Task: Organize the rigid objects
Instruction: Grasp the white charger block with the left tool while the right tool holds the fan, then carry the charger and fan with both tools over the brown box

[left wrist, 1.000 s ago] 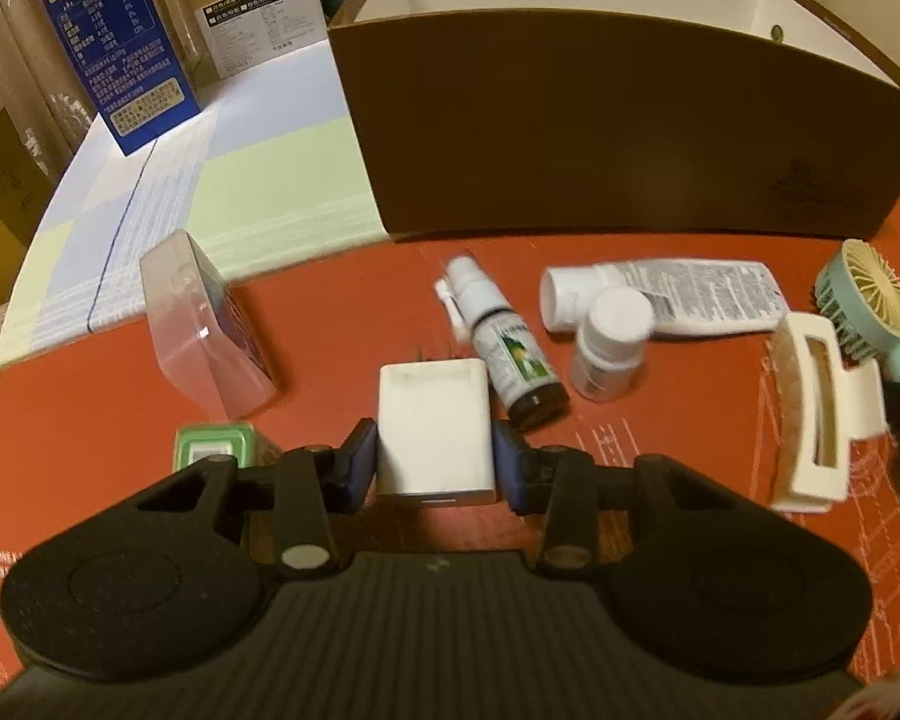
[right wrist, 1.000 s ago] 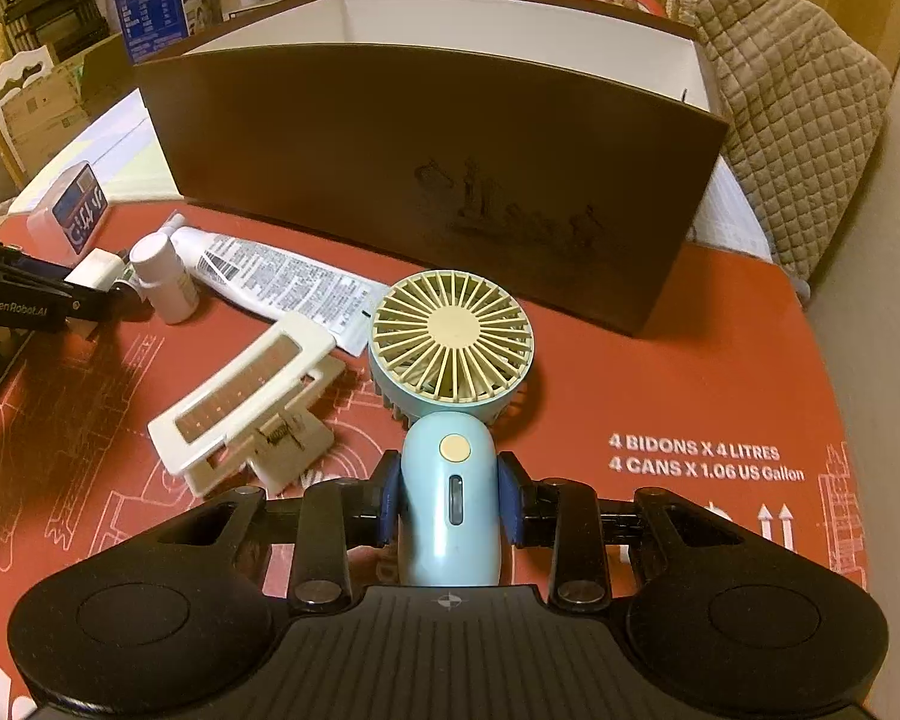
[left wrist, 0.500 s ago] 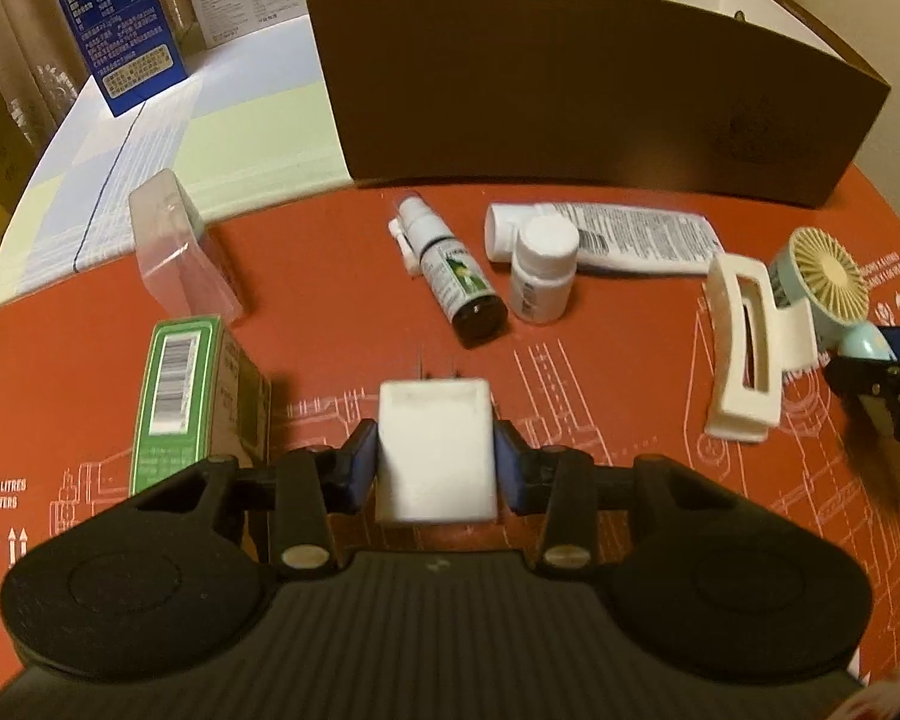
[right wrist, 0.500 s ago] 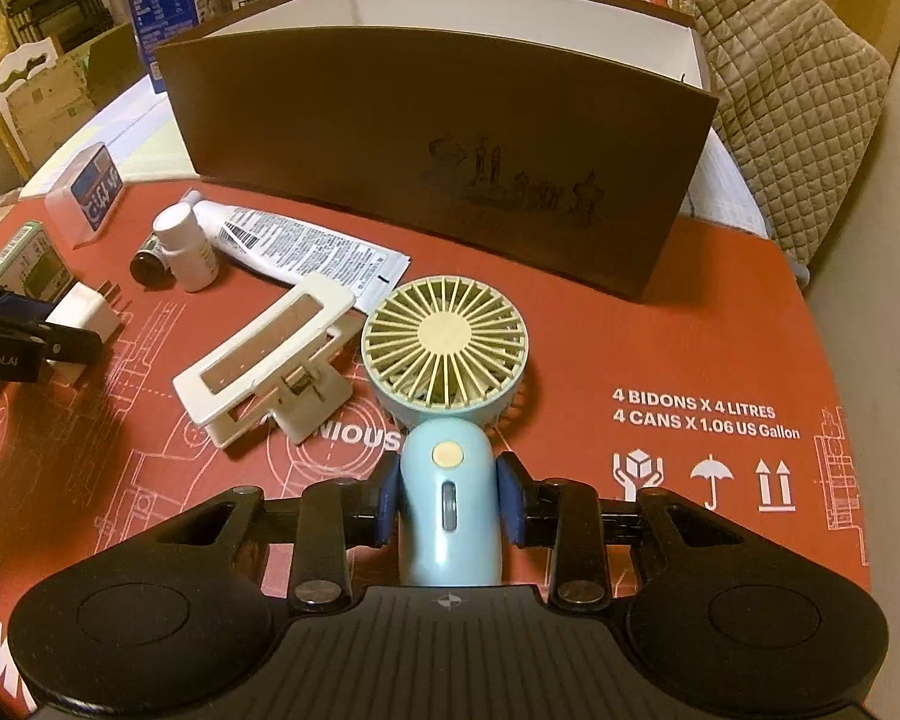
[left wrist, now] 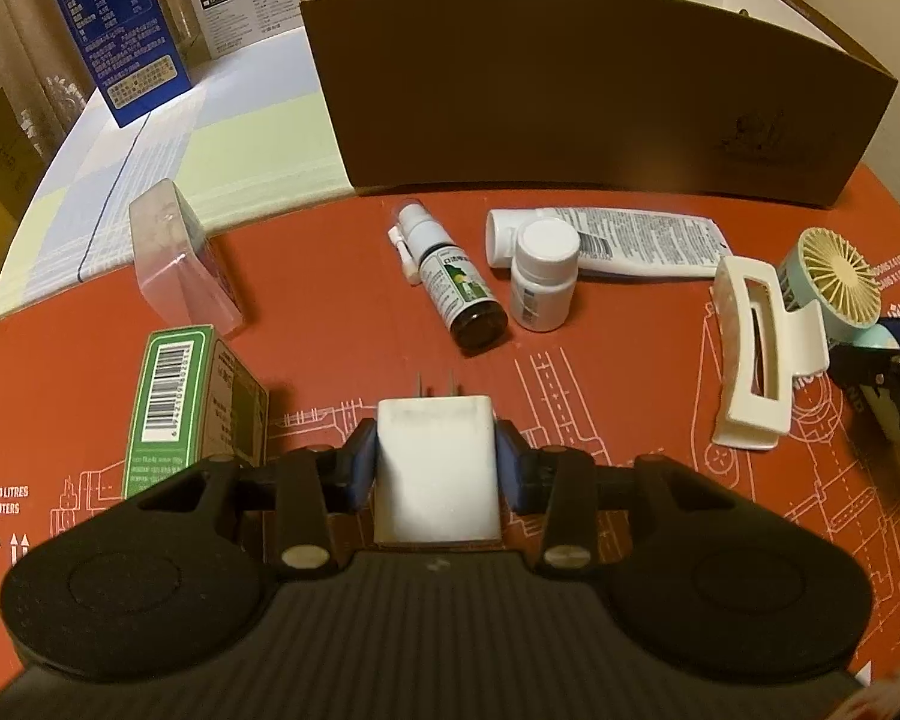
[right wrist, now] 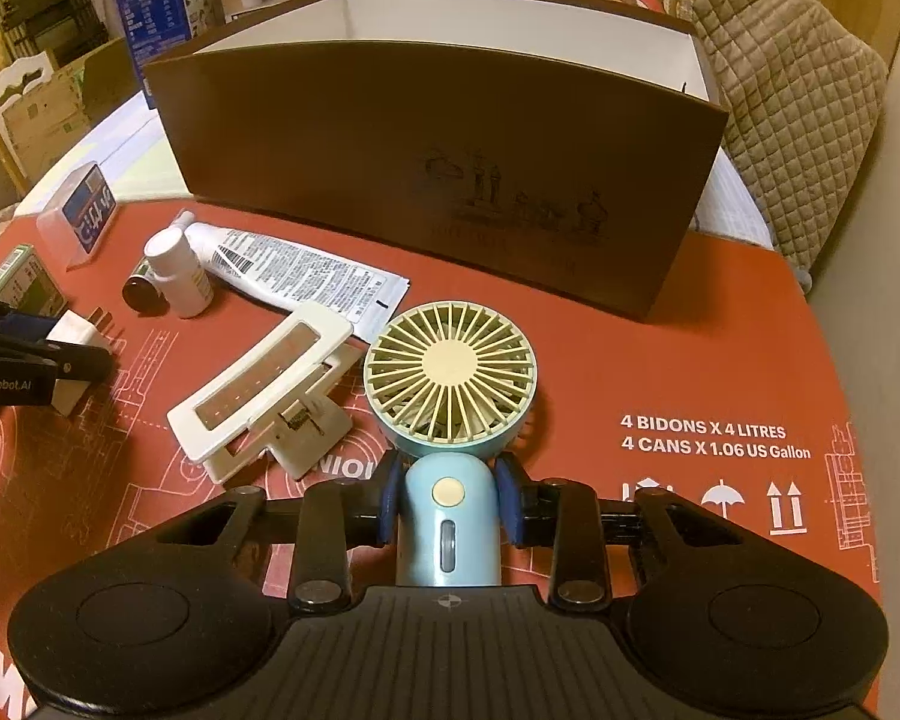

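Two grippers are each pinching something over the red printed cardboard [right wrist: 690, 324] that is covering the table. The left gripper [left wrist: 437, 467] is clamping a white plug adapter [left wrist: 437, 480] by its sides between the blue pads, the metal prongs pointing away from the camera toward the brown box [left wrist: 570, 96]. The right gripper [right wrist: 448, 501] is squeezing the pale blue handle of a small handheld fan [right wrist: 450, 372], its jaws having just been closing a little further on that handle; the round cream grille is facing up, just beside a white hair claw clip [right wrist: 258, 384].

Several items are lying on the cardboard between the grippers and the box: a dark spray bottle [left wrist: 450, 276] on its side, a white pill bottle [left wrist: 543, 276] standing upright (touching the tube behind it), and a white tube [left wrist: 624, 240] lying flat. Further left, a green carton [left wrist: 174, 396] and a clear plastic case [left wrist: 180, 264] are resting near each other.
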